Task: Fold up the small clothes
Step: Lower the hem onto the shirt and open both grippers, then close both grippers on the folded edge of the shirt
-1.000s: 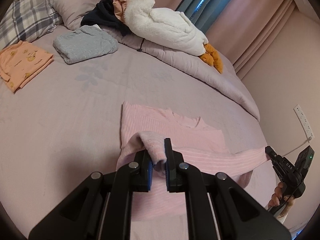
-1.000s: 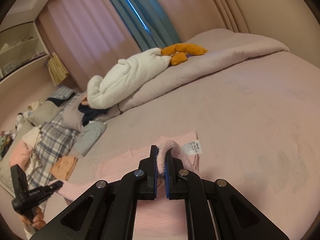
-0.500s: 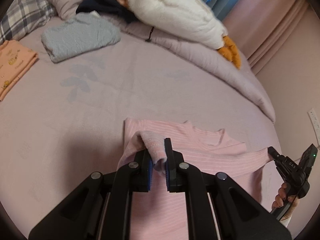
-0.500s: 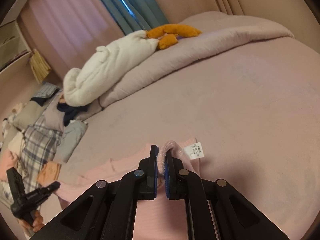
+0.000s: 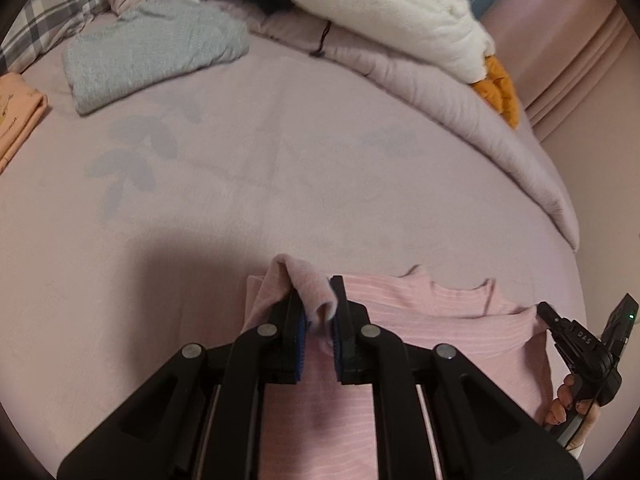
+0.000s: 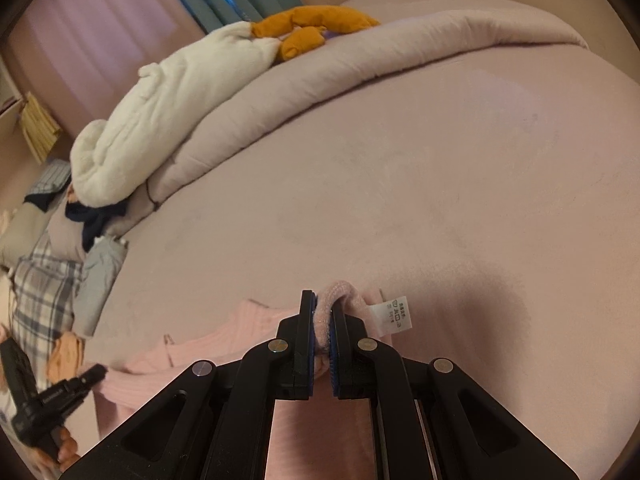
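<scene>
Far to the left on the bed [image 5: 240, 184], a folded orange garment [image 5: 16, 116] and a folded grey top [image 5: 148, 56] lie near the pillows. Nearer, a pink ribbed sweater [image 5: 420, 320] lies spread on the sheet. On one side of it the left gripper [image 5: 318, 322] pinches a raised fold of its edge between its fingers; on the other the right gripper [image 6: 322, 334] clamps the edge beside a white care label [image 6: 394, 314].
</scene>
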A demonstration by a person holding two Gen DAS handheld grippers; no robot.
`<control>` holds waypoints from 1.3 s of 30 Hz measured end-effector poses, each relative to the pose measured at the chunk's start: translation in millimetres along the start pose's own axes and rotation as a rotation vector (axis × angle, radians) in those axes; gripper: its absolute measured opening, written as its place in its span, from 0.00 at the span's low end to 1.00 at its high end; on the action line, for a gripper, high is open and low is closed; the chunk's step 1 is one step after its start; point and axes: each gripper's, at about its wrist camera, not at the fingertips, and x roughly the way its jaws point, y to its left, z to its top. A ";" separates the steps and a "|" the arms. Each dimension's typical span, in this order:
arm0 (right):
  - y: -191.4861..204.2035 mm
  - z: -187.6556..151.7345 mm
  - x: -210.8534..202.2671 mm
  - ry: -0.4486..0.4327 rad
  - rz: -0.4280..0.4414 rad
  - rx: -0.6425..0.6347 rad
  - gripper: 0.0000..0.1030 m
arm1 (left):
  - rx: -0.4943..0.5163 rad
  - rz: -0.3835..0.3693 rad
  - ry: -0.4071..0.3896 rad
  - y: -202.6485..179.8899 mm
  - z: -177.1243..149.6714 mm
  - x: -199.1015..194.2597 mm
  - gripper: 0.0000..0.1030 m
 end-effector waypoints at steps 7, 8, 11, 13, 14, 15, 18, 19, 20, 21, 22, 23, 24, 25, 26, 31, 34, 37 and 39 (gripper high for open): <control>-7.3 -1.9 12.1 0.018 -0.021 0.014 0.07 | 0.011 -0.021 0.020 4.9 -3.5 4.9 0.26; -7.6 -1.2 11.0 0.013 -0.021 0.014 0.07 | 0.010 -0.027 0.009 4.7 -2.9 1.1 0.37; -8.1 3.1 5.1 -0.008 -0.008 0.022 0.13 | 0.016 0.021 -0.057 2.9 -0.2 -13.7 0.57; -8.8 6.3 -1.5 -0.039 -0.005 0.036 0.35 | 0.028 0.058 -0.108 2.1 2.4 -22.8 0.63; -8.9 7.8 -5.7 -0.062 -0.014 0.041 0.42 | 0.034 0.062 -0.122 2.5 4.7 -26.2 0.63; -9.4 10.2 -12.9 -0.097 -0.029 0.045 0.45 | 0.035 0.061 -0.123 3.9 5.9 -29.4 0.63; -10.3 15.7 -25.9 -0.130 -0.048 0.042 0.45 | 0.011 0.043 -0.113 8.9 7.3 -39.0 0.63; -10.7 16.5 -29.6 -0.137 -0.053 0.040 0.45 | 0.010 0.041 -0.119 9.7 6.3 -43.1 0.64; -11.6 16.9 -33.9 -0.145 -0.060 0.038 0.45 | 0.014 0.046 -0.124 10.0 5.1 -47.6 0.66; -12.2 16.6 -40.5 -0.156 -0.078 0.035 0.45 | 0.019 0.057 -0.126 9.6 3.4 -51.7 0.69; -13.1 16.4 -44.9 -0.160 -0.090 0.034 0.45 | 0.024 0.063 -0.124 8.9 0.6 -54.4 0.69; -13.0 15.5 -48.4 -0.162 -0.096 0.033 0.45 | 0.031 0.065 -0.122 9.2 -3.1 -58.2 0.69; -13.1 14.1 -53.5 -0.164 -0.099 0.032 0.45 | 0.042 0.067 -0.117 9.5 -8.2 -62.3 0.69; -14.6 11.5 -59.4 -0.162 -0.102 0.030 0.45 | 0.051 0.070 -0.112 9.8 -10.9 -64.4 0.69; -15.2 8.9 -63.7 -0.158 -0.109 0.028 0.45 | 0.055 0.076 -0.109 10.9 -16.2 -68.2 0.70; -16.3 -11.5 -83.5 -0.132 -0.117 0.026 0.46 | 0.061 0.067 -0.099 14.2 -49.1 -85.0 0.70; -19.7 -25.5 -95.2 -0.115 -0.099 0.041 0.52 | 0.082 0.083 -0.087 11.1 -66.4 -91.4 0.70; -21.3 -40.2 -105.5 -0.102 -0.094 0.047 0.57 | 0.100 0.104 -0.073 9.0 -87.3 -94.4 0.70; -21.5 -51.7 -110.1 -0.088 -0.096 0.041 0.57 | 0.100 0.144 -0.057 10.1 -104.7 -93.6 0.70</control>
